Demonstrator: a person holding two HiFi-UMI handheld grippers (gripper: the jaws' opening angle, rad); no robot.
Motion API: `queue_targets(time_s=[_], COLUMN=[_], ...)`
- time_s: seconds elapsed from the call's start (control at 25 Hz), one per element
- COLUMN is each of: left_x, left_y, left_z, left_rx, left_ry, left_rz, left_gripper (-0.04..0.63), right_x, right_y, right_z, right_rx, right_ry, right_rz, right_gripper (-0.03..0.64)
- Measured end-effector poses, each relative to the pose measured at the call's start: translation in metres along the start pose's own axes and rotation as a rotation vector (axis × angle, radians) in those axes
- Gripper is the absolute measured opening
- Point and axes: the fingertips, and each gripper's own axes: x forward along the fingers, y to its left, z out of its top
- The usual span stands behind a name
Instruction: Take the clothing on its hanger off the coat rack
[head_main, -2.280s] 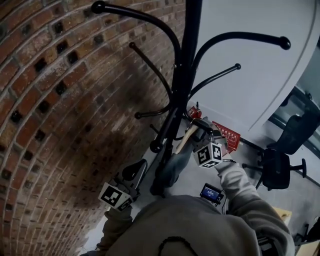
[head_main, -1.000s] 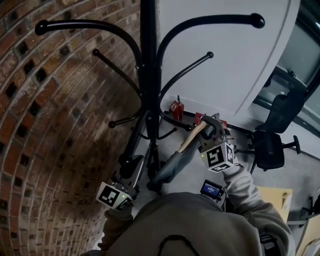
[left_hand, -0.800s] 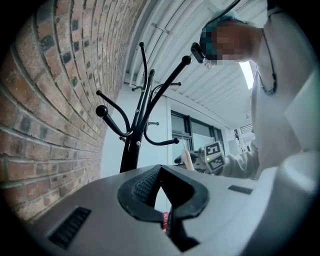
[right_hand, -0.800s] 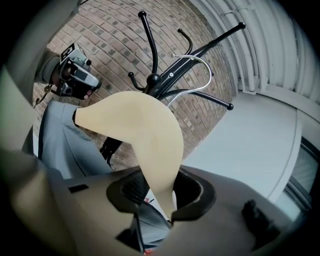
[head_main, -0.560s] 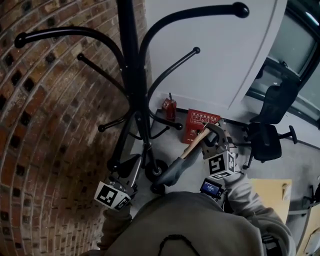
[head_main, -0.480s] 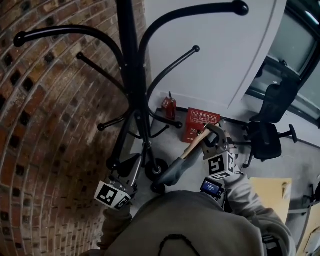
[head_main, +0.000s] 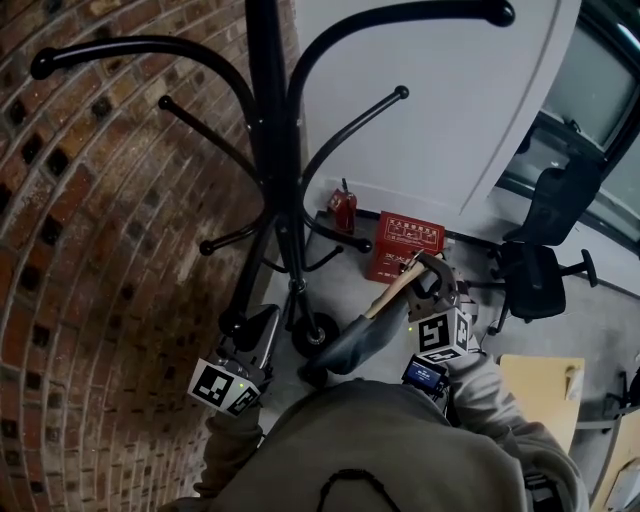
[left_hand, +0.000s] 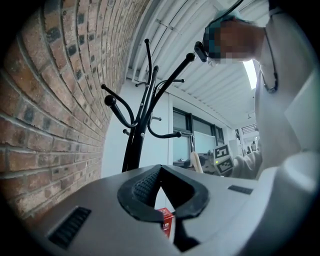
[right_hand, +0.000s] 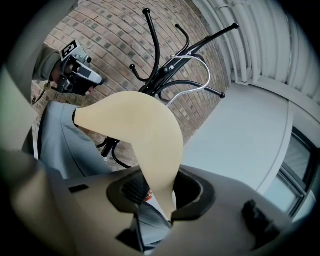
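Observation:
The black coat rack (head_main: 275, 150) stands by the brick wall, its hooks bare in the head view. My right gripper (head_main: 422, 285) is shut on a pale wooden hanger (head_main: 395, 290), clear of the rack and to its right. Grey-blue clothing (head_main: 355, 345) hangs from the hanger toward me. In the right gripper view the hanger (right_hand: 145, 130) runs down between the jaws of the right gripper (right_hand: 157, 192), with the clothing (right_hand: 60, 145) at left and the rack (right_hand: 165, 70) behind. My left gripper (head_main: 262, 335) is low beside the rack's base. In its own view the left gripper (left_hand: 160, 172) holds nothing, its tips together.
A curved brick wall (head_main: 100, 200) fills the left side. A red box (head_main: 405, 240) and a small red item (head_main: 342, 212) sit on the floor by the white wall (head_main: 440, 120). A black office chair (head_main: 535, 280) stands at right, and a pale wooden surface (head_main: 530, 390) lies near my right arm.
My right gripper has carried the hanger and clothing away from the rack's hooks, to the right and toward me. The left gripper has stayed near the rack's base.

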Motion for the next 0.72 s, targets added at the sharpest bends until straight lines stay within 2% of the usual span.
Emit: queue_targets(time_s=[0.32, 0.72], left_x=[-0.0046, -0.0048], left_y=[0.0076, 0.0103], left_z=[-0.0006, -0.0027], left_rx=[0.017, 0.002], left_ry=[0.004, 0.002], left_rz=[0.02, 0.026], left_gripper=[0.006, 0.006], right_x=[0.0047, 0.0091], right_y=[0.0028, 0.0014], right_z=[0.004, 0.0093], right_rx=[0.0, -0.006], right_ry=[-0.001, -0.004], right_rz=[-0.002, -0.007], right_gripper=[0.123, 0.123])
